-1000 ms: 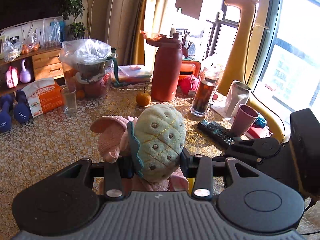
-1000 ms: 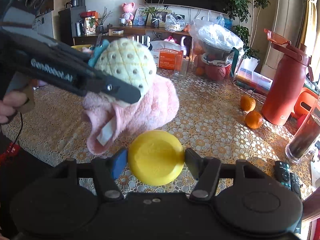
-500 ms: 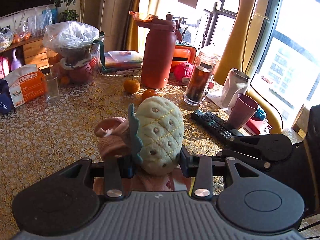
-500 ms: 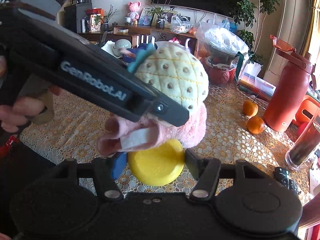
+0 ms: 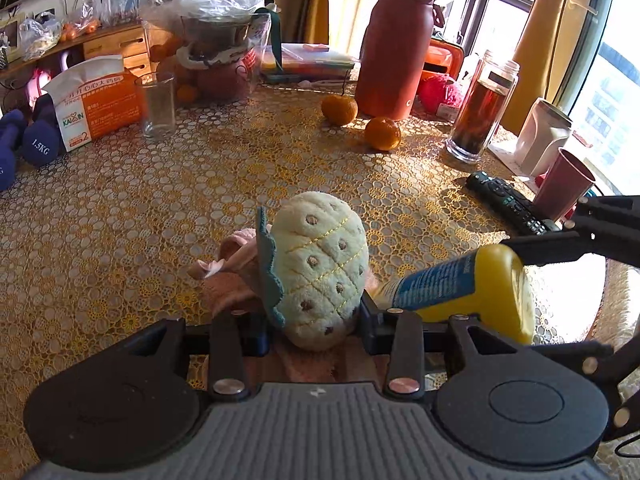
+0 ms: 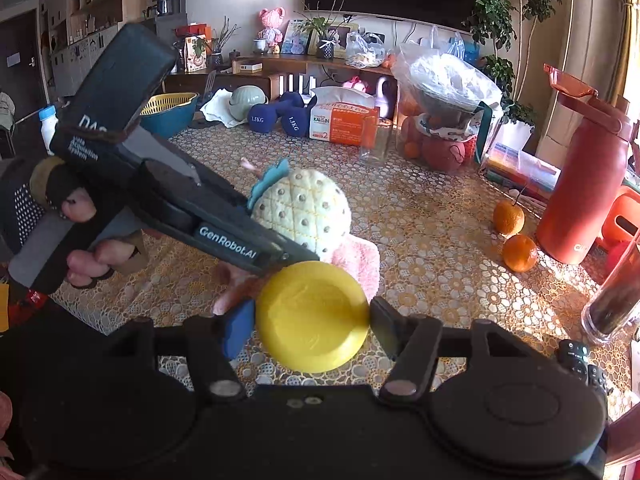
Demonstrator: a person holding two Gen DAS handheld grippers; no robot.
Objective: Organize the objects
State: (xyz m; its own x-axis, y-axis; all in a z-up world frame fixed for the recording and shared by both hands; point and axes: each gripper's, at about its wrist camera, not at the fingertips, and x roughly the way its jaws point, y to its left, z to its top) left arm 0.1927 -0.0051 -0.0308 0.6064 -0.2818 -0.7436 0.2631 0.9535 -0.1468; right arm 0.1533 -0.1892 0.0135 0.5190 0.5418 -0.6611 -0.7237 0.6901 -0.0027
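My left gripper (image 5: 316, 320) is shut on a plush toy (image 5: 320, 272) with a pale green pineapple-patterned head and a pink body; it hangs low over the table. The toy also shows in the right wrist view (image 6: 304, 212), with the left gripper (image 6: 296, 256) clamped across it. My right gripper (image 6: 312, 320) is shut on a yellow bottle (image 6: 312, 316), seen end-on. In the left wrist view the yellow bottle (image 5: 472, 288) with a blue label lies sideways just right of the toy, held by the right gripper (image 5: 504, 252).
The lace-covered table (image 5: 120, 220) carries two oranges (image 5: 382, 132), a red jug (image 5: 394, 48), a jar of dark liquid (image 5: 480, 108), a glass (image 5: 158, 104), a remote (image 5: 508, 202), a maroon cup (image 5: 562, 184), an orange box (image 5: 96, 106), blue dumbbells (image 5: 36, 140) and a bagged basket (image 5: 212, 40).
The left gripper has lowered the plush toy toward the table. The yellow bottle in the right gripper now appears beside the toy in the left wrist view.
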